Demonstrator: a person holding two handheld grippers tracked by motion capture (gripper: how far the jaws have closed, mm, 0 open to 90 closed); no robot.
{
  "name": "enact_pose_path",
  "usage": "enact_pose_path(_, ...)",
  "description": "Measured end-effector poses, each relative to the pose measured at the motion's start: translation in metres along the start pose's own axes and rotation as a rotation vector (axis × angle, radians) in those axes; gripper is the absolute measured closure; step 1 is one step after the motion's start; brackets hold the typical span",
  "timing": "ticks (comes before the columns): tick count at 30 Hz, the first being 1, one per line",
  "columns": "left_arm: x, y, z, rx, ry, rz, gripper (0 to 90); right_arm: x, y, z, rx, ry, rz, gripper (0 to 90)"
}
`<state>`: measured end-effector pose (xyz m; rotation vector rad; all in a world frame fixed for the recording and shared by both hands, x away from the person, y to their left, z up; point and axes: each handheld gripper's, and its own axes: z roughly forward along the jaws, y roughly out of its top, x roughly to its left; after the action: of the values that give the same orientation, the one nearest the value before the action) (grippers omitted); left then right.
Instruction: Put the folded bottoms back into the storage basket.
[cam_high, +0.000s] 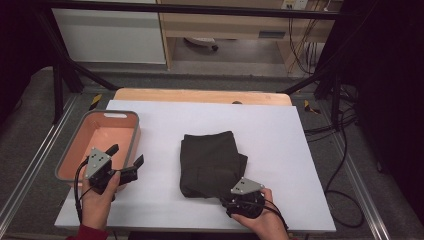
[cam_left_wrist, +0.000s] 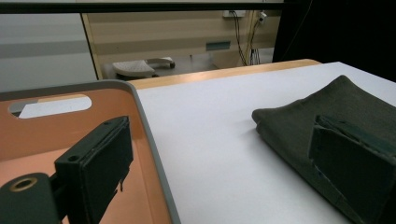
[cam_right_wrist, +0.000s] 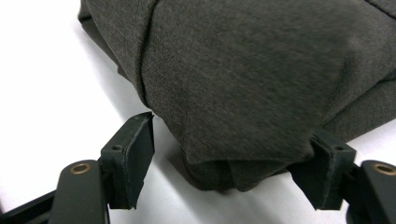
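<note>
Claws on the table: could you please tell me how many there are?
2. The left claw is open at the near right corner of the orange bin. The right claw is open around the near edge of the folded dark garment.

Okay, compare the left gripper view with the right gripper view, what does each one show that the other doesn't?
Left gripper view: the orange plastic bin with a grey rim, one jaw of the open left gripper over it, and pale cabinets beyond the table.

Right gripper view: a close look at the cloth's near corner lying between the spread jaws of the right gripper, the pads clear of it.

Both: the folded dark grey-green cloth on the white tabletop.
</note>
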<state>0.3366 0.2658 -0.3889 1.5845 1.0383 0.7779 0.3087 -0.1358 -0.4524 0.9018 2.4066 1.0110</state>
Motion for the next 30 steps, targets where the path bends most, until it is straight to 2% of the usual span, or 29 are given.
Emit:
enact_pose_path(1, 0.0, 0.0, 0.0, 0.003, 0.0, 0.0, 6.9, 0.0, 0.0, 0.0, 0.0, 0.0, 0.0, 29.1)
enact_pose_path(3, -0.002, 0.0, 0.0, 0.005, -0.002, 0.004, 6.9, 0.001, -0.001, 0.002, 0.002, -0.03, -0.023, 36.6)
enact_pose_path(5, -0.005, 0.001, 0.0, 0.008, -0.009, 0.014, 6.9, 0.001, -0.001, 0.002, 0.003, -0.04, -0.028, 39.6)
enact_pose_path(6, -0.007, 0.002, 0.0, 0.007, -0.012, 0.016, 6.9, -0.002, -0.001, 0.002, 0.001, -0.037, -0.02, 43.9)
enact_pose_path(7, -0.008, 0.002, 0.0, 0.007, -0.016, 0.019, 6.9, -0.002, -0.001, 0.002, 0.001, -0.037, -0.02, 43.9)
enact_pose_path(9, -0.012, 0.002, 0.0, 0.008, -0.023, 0.022, 6.9, -0.002, -0.001, 0.001, 0.0, -0.039, -0.014, 49.4)
enact_pose_path(10, -0.013, 0.002, 0.0, 0.012, -0.025, 0.026, 6.9, -0.003, 0.0, 0.0, -0.005, -0.035, -0.006, 54.7)
enact_pose_path(11, -0.014, 0.002, 0.0, 0.015, -0.028, 0.027, 6.9, -0.003, 0.0, 0.0, -0.005, -0.035, -0.006, 54.7)
enact_pose_path(12, -0.016, 0.003, 0.001, 0.015, -0.031, 0.026, 6.9, -0.005, 0.001, 0.0, -0.012, -0.022, 0.007, 59.4)
enact_pose_path(16, -0.021, 0.003, 0.002, 0.027, -0.044, 0.033, 6.9, -0.007, 0.001, -0.002, -0.02, -0.006, 0.018, 64.8)
enact_pose_path(23, -0.037, 0.004, 0.009, 0.049, -0.085, 0.031, 6.9, -0.009, 0.001, -0.008, -0.036, 0.012, 0.048, 66.3)
enact_pose_path(27, -0.045, 0.004, 0.021, 0.07, -0.111, 0.022, 6.8, -0.006, -0.001, -0.015, -0.036, 0.028, 0.059, 66.2)
enact_pose_path(30, -0.051, 0.004, 0.036, 0.095, -0.13, 0.025, 6.8, -0.003, -0.003, -0.018, -0.029, 0.041, 0.054, 66.1)
